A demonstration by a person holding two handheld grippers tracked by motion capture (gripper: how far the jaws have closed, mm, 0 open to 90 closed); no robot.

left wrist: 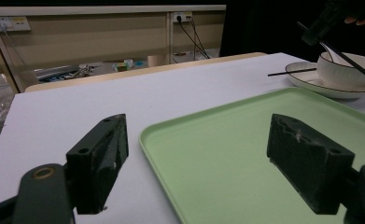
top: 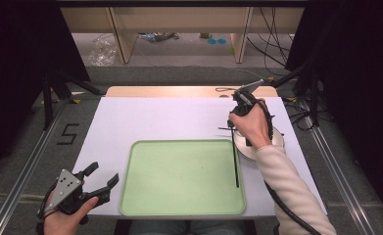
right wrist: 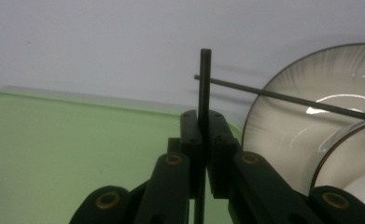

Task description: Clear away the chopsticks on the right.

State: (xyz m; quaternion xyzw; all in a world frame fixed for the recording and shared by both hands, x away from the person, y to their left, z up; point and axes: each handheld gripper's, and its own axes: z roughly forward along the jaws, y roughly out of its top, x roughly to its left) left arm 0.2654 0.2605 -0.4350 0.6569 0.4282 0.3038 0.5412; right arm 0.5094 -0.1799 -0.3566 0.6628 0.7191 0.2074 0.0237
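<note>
Your right gripper (right wrist: 203,122) is clamped on a black chopstick (top: 235,161), jaws pressed together on it partway along its length. In the high view that chopstick hangs from your hand down over the right edge of the green tray (top: 130,196), its lower end above or on the tray floor; I cannot tell which. Your left gripper (top: 100,182) rests at the near left corner of the bench (top: 145,120), jaws wide apart and holding nothing.

What could go wrong: the hold is thin and sits off-centre on a smooth, round stick, so the chopstick may pivot between the pads or slide out if you swing your wrist fast. If you let go while it is tilted, it is likely to roll across the tray or off the rim onto the bench. Its far end reaches past the jaws toward the second chopstick (right wrist: 283,97), which lies across the rim of the white plate (right wrist: 276,140). A careless lift could catch it and flick it off. Your hand is also just beside the bowl (left wrist: 346,70), so a bump could shift it on the plate.

Containers: apart from that chopstick the tray looks bare. The plate carries the bowl and the resting chopstick. The bowl's inside is not visible enough to judge.
</note>
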